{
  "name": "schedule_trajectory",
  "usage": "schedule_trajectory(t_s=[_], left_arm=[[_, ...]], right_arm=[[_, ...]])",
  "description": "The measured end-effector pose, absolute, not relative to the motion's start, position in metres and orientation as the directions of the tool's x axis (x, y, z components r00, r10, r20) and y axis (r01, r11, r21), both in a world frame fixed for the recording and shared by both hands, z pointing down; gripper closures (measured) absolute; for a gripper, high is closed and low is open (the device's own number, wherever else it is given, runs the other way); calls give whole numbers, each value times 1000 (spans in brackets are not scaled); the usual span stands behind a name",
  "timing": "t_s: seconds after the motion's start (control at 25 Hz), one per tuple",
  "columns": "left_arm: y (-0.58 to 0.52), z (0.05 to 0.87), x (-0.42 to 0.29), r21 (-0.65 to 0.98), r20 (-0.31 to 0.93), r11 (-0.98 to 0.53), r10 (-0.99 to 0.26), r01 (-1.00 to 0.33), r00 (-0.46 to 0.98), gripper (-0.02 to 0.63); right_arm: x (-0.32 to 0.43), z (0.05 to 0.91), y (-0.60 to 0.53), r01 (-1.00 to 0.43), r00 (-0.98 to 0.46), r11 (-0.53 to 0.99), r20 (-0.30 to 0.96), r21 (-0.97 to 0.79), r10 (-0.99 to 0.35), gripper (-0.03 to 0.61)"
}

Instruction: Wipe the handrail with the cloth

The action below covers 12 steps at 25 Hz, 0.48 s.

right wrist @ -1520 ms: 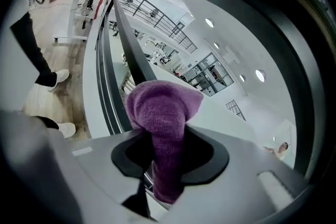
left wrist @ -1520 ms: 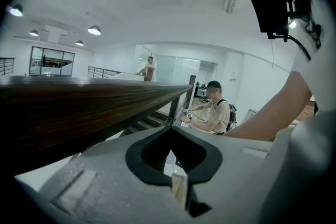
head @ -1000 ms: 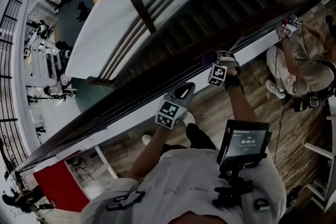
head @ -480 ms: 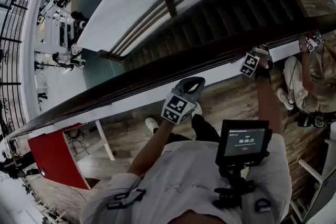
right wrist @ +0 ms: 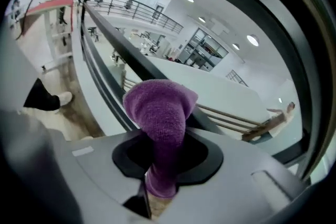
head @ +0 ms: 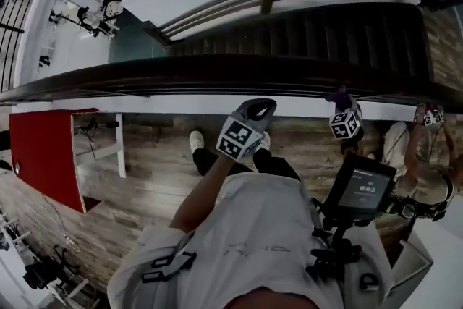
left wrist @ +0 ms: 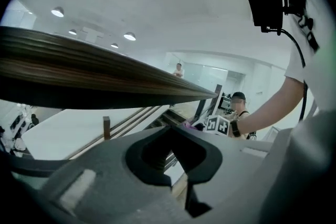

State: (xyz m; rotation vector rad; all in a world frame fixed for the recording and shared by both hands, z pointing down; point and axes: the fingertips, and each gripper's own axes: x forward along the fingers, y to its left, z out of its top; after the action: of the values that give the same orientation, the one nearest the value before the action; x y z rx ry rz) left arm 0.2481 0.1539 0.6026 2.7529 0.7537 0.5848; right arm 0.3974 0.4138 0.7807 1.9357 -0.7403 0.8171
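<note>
The dark wooden handrail (head: 181, 76) runs level across the head view. My right gripper (head: 340, 101) sits at its near edge on the right, shut on a purple cloth (head: 337, 95). In the right gripper view the cloth (right wrist: 159, 110) stands up out of the right gripper (right wrist: 163, 134), whose jaws have just been closing on it, with the handrail (right wrist: 113, 44) behind. My left gripper (head: 258, 109) hangs just below the rail at the middle, jaws together and empty. In the left gripper view the left gripper (left wrist: 172, 131) points under the handrail (left wrist: 100, 78) toward the cloth (left wrist: 188, 124).
A stairwell with dark steps (head: 318, 32) drops beyond the rail. A red panel (head: 43, 155) and white table legs (head: 119, 148) stand at the left on the wooden floor. Another person (head: 423, 155) with a marker cube (head: 432, 116) crouches at the right.
The head view has swung, so the rail now lies level. My right gripper carried the cloth along the rail, farther from the left gripper. The left gripper stays just below the rail.
</note>
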Motion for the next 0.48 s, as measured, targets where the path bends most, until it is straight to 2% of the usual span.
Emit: schedule_trajectory(t_s=[0.16, 0.28, 0.36, 0.48], left_arm=[[77, 604, 219, 326, 354, -885, 441, 333, 824, 612], [-6, 608, 179, 363, 365, -921, 280, 141, 888, 612], [-58, 619, 145, 370, 390, -928, 190, 35, 901, 612], [-126, 636, 97, 361, 432, -929, 92, -79, 897, 612]], right_arm=[[276, 834, 280, -923, 335, -303, 883, 237, -329, 478], [203, 861, 159, -990, 111, -130, 902, 61, -417, 477], [168, 869, 84, -998, 30, -56, 883, 4, -469, 474], [134, 879, -9, -999, -10, 39, 861, 11, -509, 471]])
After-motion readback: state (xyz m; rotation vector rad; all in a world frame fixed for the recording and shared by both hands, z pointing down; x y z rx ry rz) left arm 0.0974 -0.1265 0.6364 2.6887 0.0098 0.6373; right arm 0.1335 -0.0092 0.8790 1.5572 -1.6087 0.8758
